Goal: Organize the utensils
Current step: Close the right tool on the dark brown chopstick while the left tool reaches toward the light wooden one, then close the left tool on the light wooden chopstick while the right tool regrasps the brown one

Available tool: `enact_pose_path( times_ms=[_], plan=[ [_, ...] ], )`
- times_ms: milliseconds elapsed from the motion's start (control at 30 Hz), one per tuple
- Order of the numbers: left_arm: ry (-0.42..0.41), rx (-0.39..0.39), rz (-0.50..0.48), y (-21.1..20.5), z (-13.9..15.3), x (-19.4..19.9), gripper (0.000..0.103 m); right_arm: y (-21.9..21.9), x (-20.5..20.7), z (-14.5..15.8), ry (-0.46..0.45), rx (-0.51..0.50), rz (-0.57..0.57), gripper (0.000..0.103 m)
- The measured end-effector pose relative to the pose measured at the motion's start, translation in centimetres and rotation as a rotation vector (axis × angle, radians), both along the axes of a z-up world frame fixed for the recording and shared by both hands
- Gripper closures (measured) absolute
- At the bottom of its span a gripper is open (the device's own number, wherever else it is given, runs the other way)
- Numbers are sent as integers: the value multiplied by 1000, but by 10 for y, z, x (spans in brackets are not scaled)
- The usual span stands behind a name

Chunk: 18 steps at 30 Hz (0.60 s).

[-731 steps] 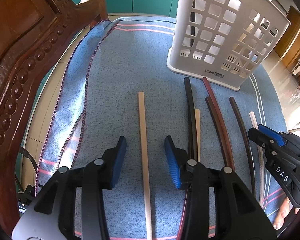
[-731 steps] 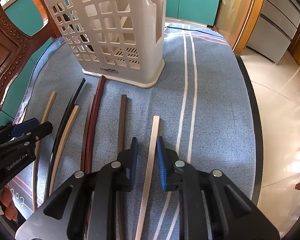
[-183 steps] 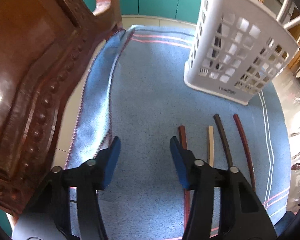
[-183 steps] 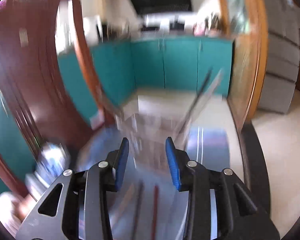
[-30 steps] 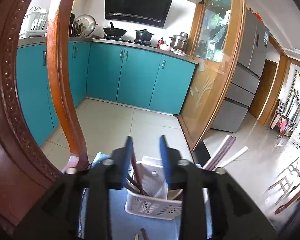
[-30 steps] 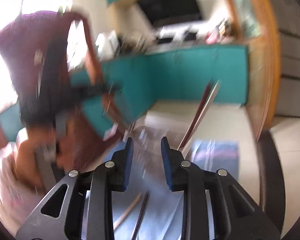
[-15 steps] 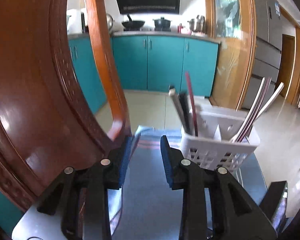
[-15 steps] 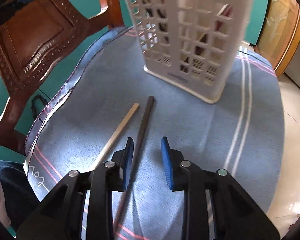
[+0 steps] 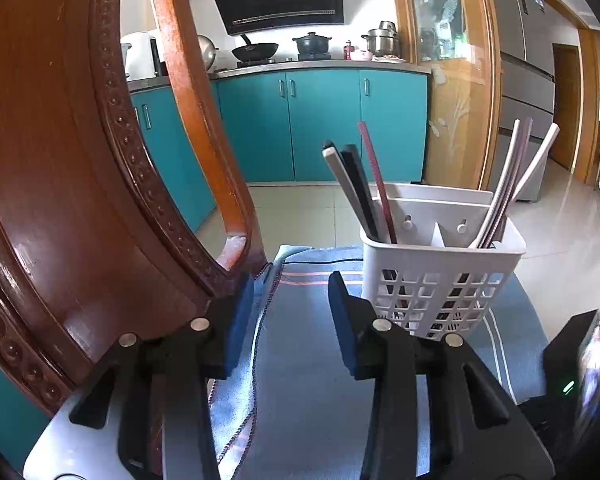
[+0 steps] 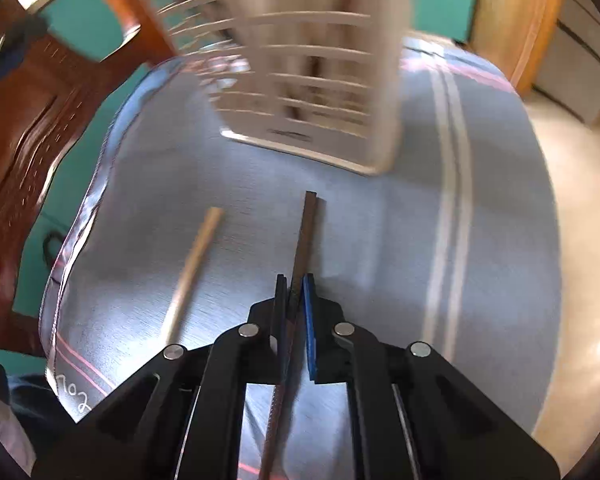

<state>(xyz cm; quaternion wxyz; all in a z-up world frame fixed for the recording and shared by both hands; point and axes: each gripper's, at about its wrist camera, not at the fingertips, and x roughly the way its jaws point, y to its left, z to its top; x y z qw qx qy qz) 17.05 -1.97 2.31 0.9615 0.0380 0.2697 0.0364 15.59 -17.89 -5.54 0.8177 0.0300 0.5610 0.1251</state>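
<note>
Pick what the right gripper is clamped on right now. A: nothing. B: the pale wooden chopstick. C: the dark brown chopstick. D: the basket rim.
C: the right gripper has its blue pads closed on the dark brown chopstick, while the pale wooden chopstick lies free on the cloth.

Half a second ago the right tool hovers with its pads parted above the dark brown chopstick; now they are pinched onto it. The left tool, pinched narrow a second ago, now gapes wider. Of the seven chopsticks first laid out on the surface, only this one and the tan chopstick remain outside the basket.
</note>
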Motion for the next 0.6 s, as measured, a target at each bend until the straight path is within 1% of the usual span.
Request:
enact_pose_path(
  times_ms=[67,100,200,267,333,367,433,467,500,567,600],
  plan=[
    [3,0,-6,-1,1,-1,63,-16,-4,1,17,19,-40,95],
    [5,1,-9,-2,0,-2,60,-22,-7,1,25,26,-52,95],
    [22,1,-22,-7,-5,-8,57,-33,-13,4,26,66,-62,94],
    [42,-4,-34,-10,-8,-7,54,-37,-14,11,-3,88,-70,92],
    [66,-7,-49,-14,-14,-9,52,-40,-15,16,-29,88,-81,82],
    [85,-4,-61,-18,-19,-9,50,-42,-17,20,-35,84,-88,80],
    [132,4,-87,-24,-30,-9,47,-45,-16,20,-35,69,-110,79],
    [170,-1,-105,-28,-37,-8,46,-47,-16,19,-31,63,-120,79],
    [213,-13,-129,-30,-45,-6,45,-50,-15,16,-25,58,-131,79],
    [346,-50,-184,-37,-68,1,45,-55,-11,12,-14,49,-155,79],
    [378,-55,-192,-38,-74,3,45,-56,-10,12,-12,47,-158,79]
  ],
)
